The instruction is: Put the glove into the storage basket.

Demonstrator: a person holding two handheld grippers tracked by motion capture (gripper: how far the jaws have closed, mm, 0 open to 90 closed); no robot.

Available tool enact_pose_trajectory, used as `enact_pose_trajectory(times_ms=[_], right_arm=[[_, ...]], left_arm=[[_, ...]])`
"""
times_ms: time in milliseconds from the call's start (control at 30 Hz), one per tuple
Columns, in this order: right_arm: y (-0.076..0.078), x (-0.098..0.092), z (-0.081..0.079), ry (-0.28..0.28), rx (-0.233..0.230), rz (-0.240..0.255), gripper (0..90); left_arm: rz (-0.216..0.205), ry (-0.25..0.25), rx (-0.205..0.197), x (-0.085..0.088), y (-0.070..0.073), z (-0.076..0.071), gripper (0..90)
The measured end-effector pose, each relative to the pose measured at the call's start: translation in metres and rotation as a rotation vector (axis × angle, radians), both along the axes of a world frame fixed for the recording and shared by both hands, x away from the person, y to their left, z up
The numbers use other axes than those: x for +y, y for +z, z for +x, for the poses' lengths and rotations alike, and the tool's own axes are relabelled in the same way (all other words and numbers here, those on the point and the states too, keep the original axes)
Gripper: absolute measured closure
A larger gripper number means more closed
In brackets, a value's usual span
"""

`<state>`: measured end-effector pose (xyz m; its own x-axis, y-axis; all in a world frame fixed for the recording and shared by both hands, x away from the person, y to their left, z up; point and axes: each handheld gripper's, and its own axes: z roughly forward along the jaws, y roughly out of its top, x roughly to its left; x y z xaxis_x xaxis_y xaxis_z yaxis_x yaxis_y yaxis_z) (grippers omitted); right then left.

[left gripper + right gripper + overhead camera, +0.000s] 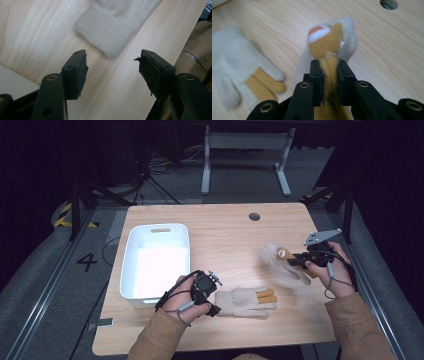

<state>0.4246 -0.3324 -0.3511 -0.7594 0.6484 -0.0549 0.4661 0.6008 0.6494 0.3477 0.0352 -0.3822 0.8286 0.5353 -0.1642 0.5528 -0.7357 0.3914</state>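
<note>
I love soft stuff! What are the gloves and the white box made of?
Gloves: the lying glove and the held glove look like fuzzy knit, maybe wool or fleece; the surface is nappy, the cuff ribbed. White box: probably plastic, smooth with a moulded handle slot.

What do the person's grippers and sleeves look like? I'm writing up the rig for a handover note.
Both sleeves are tan-brown. The left gripper and right gripper each have two black jaws with brass-coloured fasteners and worn, frayed black pads. A grey three-cornered plate tops the right gripper. A thin grey cable loops at each hand.
</note>
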Motion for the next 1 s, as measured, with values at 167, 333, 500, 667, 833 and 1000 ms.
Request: enact_pose_trajectory(times_ms=[167,333,500,667,833,1000], right_arm=[[0.006,0.005,-0.006,0.046,0.017,-0.010,78.1],[0.012,0.011,-0.012,0.091,0.024,-0.018,78.1],[0.015,0.015,-0.016,0.131,0.032,-0.008,78.2],[0.018,0.017,-0.018,0.164,0.040,0.005,78.3],[0.020,0.025,-0.020,0.210,0.048,0.007,78.3],[0.021,0.032,-0.019,0.254,0.059,0.012,78.3]], left_arm=[[0.001,-0.005,-0.002,0.000,0.001,0.000,40.2],[0.004,-0.009,-0.005,0.001,0.001,0.000,39.7],[0.008,-0.009,-0.004,0.001,0.001,0.000,39.7],[0.006,-0.006,-0.003,0.002,0.000,-0.001,39.4],[0.008,0.003,-0.008,0.005,0.000,-0.003,37.6],[0.013,0.006,-0.008,0.007,0.000,-0.004,37.5]])
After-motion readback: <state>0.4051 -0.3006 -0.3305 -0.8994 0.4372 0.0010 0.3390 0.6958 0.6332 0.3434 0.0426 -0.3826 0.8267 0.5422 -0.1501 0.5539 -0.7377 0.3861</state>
